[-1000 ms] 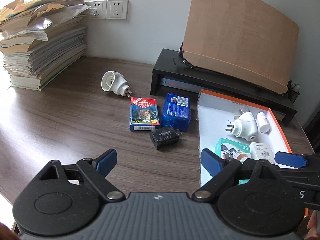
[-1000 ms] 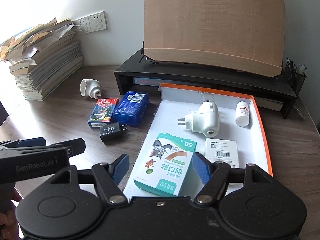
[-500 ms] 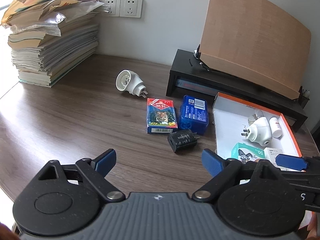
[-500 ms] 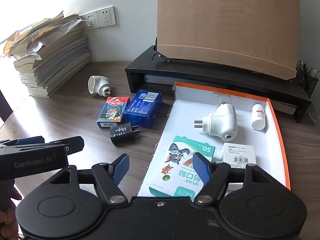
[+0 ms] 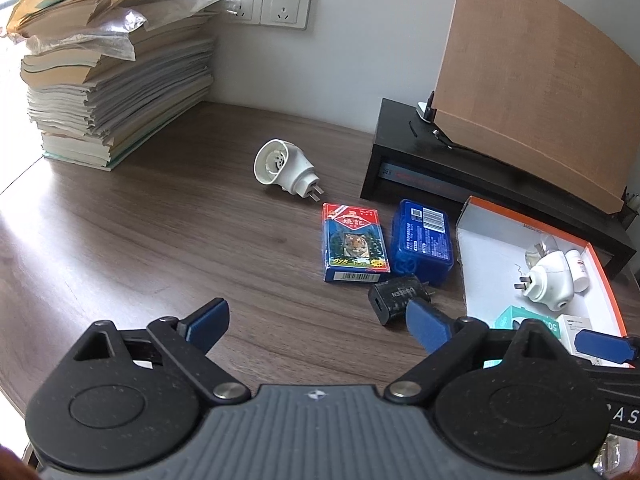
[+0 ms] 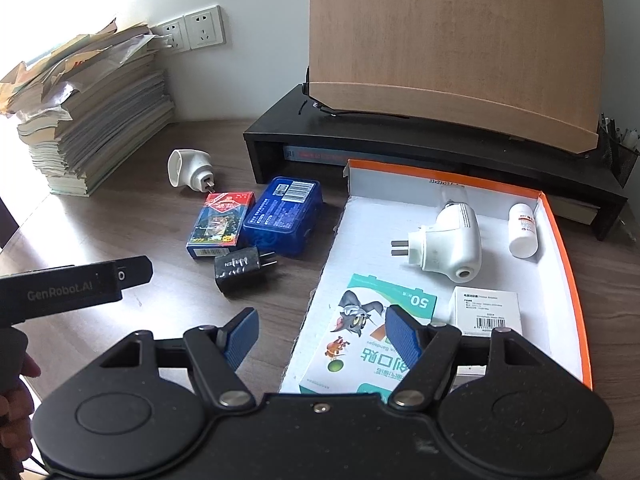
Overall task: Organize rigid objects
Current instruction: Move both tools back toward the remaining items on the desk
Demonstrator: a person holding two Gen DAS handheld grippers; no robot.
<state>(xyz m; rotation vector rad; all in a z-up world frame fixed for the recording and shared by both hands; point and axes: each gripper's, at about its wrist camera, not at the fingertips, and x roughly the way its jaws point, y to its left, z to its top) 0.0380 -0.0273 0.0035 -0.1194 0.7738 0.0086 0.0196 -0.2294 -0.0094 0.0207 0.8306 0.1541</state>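
**A:** Four loose items outside the box: black charger (image 5: 396, 298), card pack (image 5: 354, 248), blue case (image 5: 424, 242), white plug adapter (image 5: 286, 166). All lie on the desk (image 5: 140, 240), left of the box.

**B:** Which one sits closest to a gripper?

**A:** The charger. It lies just ahead of the left gripper (image 5: 316, 320), a little right of its centre line, almost behind the right-hand pad. Its long side runs roughly crosswise to the fingers, prongs toward the box. My reading: the left hand is the nearer one.

**B:** Jaw state?

**A:** Left jaws are opening, spread wide, nothing between them. The right gripper (image 6: 320, 334) is also parted and empty, hovering over the near left edge of the box.

**B:** Box contents?

**A:** The orange-rimmed box (image 6: 568, 280) holds a second white adapter (image 6: 448, 248), a small white bottle (image 6: 524, 232), a plaster carton (image 6: 360, 336) and a small white carton (image 6: 486, 310). Free floor remains at the far left corner.
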